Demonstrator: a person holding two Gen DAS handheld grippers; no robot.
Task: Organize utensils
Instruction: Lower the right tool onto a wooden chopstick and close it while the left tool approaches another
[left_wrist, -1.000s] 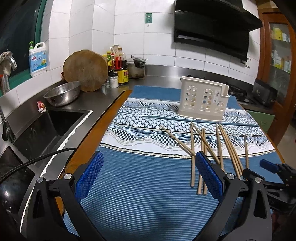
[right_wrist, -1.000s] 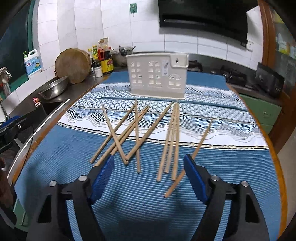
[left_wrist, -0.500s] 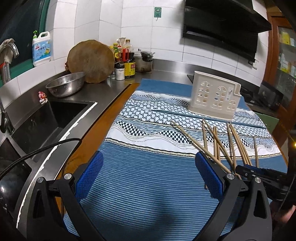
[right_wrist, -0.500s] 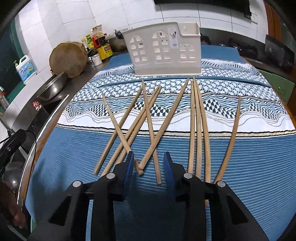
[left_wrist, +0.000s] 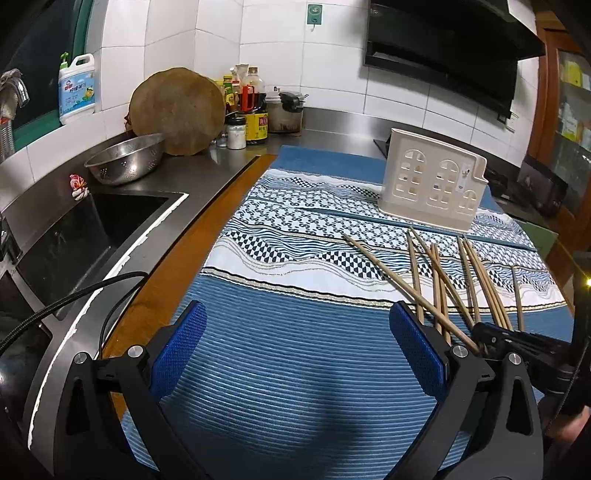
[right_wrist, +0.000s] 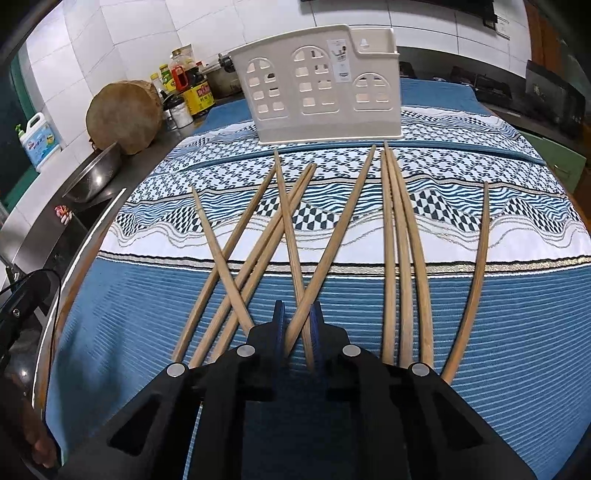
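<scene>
Several wooden chopsticks (right_wrist: 402, 236) lie fanned out on the blue patterned cloth (right_wrist: 517, 295) in front of a white plastic utensil holder (right_wrist: 325, 92). My right gripper (right_wrist: 297, 325) is shut on the near ends of two crossed chopsticks (right_wrist: 332, 240) down at the cloth. In the left wrist view the chopsticks (left_wrist: 443, 280) lie right of centre, with the holder (left_wrist: 432, 184) behind them. My left gripper (left_wrist: 295, 347) is open and empty above the bare blue part of the cloth, left of the chopsticks. The right gripper (left_wrist: 491, 339) shows at the right edge.
A sink (left_wrist: 85, 229) and steel counter lie to the left, with a metal colander (left_wrist: 125, 158), a round wooden board (left_wrist: 177, 110), sauce bottles (left_wrist: 251, 110) and a detergent jug (left_wrist: 77, 88). A black cable (left_wrist: 74, 295) crosses the counter edge. A hob (right_wrist: 491, 92) sits behind the holder.
My right gripper has moved forward and down to the chopsticks and closed from wide open onto two of them. The left gripper has drifted left and stayed open.
</scene>
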